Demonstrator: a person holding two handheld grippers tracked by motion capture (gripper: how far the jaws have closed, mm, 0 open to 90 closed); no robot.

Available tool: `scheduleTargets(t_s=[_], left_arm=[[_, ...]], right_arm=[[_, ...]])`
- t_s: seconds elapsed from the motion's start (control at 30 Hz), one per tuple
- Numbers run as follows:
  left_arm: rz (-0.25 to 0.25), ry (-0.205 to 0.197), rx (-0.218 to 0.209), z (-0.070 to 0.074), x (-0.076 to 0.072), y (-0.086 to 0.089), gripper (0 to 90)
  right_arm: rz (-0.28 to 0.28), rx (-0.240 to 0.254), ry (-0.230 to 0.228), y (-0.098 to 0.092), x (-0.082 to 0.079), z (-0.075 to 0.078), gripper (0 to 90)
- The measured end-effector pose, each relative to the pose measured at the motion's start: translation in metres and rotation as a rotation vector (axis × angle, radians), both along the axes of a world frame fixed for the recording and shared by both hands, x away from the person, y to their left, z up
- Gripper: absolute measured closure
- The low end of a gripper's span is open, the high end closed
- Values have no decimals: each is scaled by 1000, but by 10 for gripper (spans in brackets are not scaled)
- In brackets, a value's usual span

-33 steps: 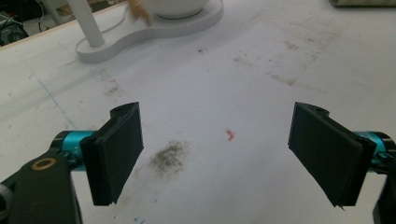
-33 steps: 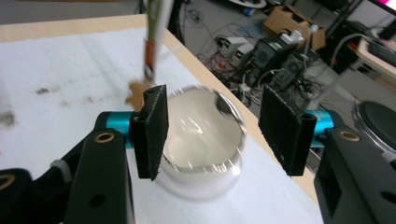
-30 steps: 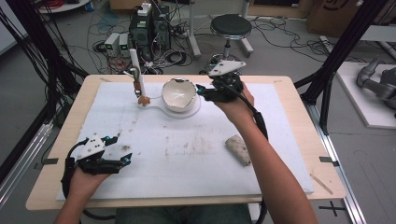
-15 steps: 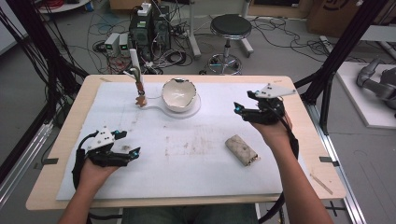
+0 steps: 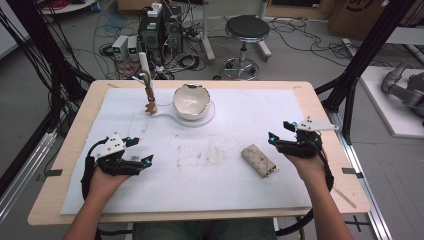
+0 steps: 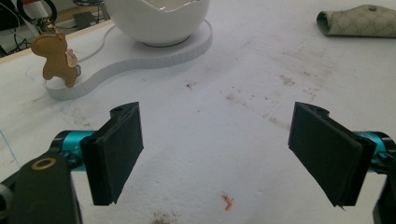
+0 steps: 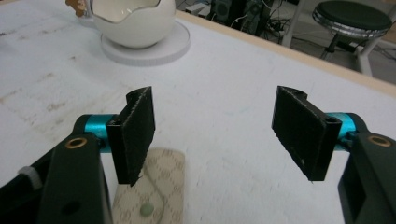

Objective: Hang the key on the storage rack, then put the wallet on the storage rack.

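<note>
Behind the wooden desk [image 5: 320,107] with its white stained sheet: black frame poles, tangled cables, computer boxes, a round black stool [image 5: 246,27]. On the sheet, far side: a white egg-shaped cracked-rim bowl [image 5: 190,101] on a flat white stand, with a small tan wooden horse-shaped figure [image 5: 150,106] at the stand's left end. Nearer, right of centre: a beige patterned rolled fabric pouch [image 5: 258,160], lying flat on the sheet.

Right claw [image 5: 281,134] low over the desk's right part, just beside the pouch yet apart from it. Jaws just widened, released, nothing between the pads; in the right gripper view [image 7: 212,133] bare sheet in the gap, pouch [image 7: 159,186] under and behind one jaw, bowl [image 7: 135,21] farther off.

Left claw [image 5: 141,151] near the desk's left front, released too, jaws spread wide over bare stained sheet. In the left gripper view [image 6: 219,149]: horse figure [image 6: 57,58] and bowl [image 6: 159,21] ahead, pouch [image 6: 359,21] well apart at the upper corner.
</note>
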State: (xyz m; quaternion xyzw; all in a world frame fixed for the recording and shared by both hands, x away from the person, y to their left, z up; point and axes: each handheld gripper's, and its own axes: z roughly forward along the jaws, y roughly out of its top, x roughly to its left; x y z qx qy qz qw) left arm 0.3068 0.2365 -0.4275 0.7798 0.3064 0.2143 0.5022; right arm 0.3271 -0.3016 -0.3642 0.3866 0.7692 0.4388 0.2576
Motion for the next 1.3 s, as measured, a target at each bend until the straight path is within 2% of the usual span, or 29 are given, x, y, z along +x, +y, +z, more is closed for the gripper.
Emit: scheduleTargets(t_s=[0.13,0.27,0.47,0.53,0.63,0.87,1.3], left_arm=[[-3,-2,4,0,0,-1,178],[3,-4,-4,1,-1,1,178],[10,-2,-3,1,-1,1,178],[13,-11,13,3,0,1,178],[17,-15,10,4,0,2,178],[12,-4,20,2,2,0,178],[15,-10,34,3,-1,-2,178]], right_arm=[[-7,8,22,-10,-9,-14,253],[-4,-1,43,-13,-17,-21,250],[2,5,60,-14,-20,-26,236],[12,2,65,-13,-19,-27,230],[19,0,75,-11,-20,-29,229],[17,2,69,-11,-22,-30,228],[30,-7,77,-6,-26,-37,220]])
